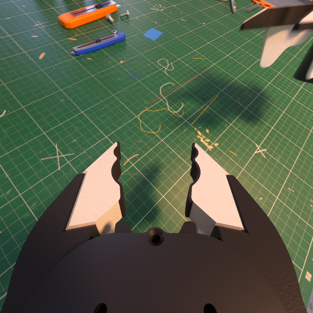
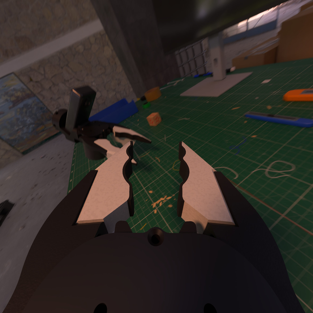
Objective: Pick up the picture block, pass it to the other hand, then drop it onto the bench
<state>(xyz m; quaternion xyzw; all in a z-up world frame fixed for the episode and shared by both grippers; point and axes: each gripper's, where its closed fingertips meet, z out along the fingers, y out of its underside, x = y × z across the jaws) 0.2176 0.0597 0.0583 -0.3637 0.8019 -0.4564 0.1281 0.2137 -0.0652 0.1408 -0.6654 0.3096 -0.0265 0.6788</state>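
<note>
The picture block (image 2: 153,119) is a small tan cube with red patterns. It rests on the green cutting mat (image 2: 220,144), far ahead of my right gripper (image 2: 155,143), which is open, empty and raised above the mat. My left gripper (image 1: 155,144) is open and empty, pointing down at the bare mat (image 1: 67,118); the block is not in its view. In the right wrist view the left gripper (image 2: 143,152) hovers near the mat's left edge, short of the block. The right gripper (image 1: 288,71) shows at the upper right of the left wrist view.
An orange utility knife (image 1: 87,14), a blue utility knife (image 1: 100,43), bolts (image 1: 110,17) and a blue square patch (image 1: 153,33) lie farther out. A tape roll (image 2: 152,94), a blue folded piece (image 2: 115,110), a grey stand (image 2: 215,84) and cardboard boxes (image 2: 296,37) sit beyond the block.
</note>
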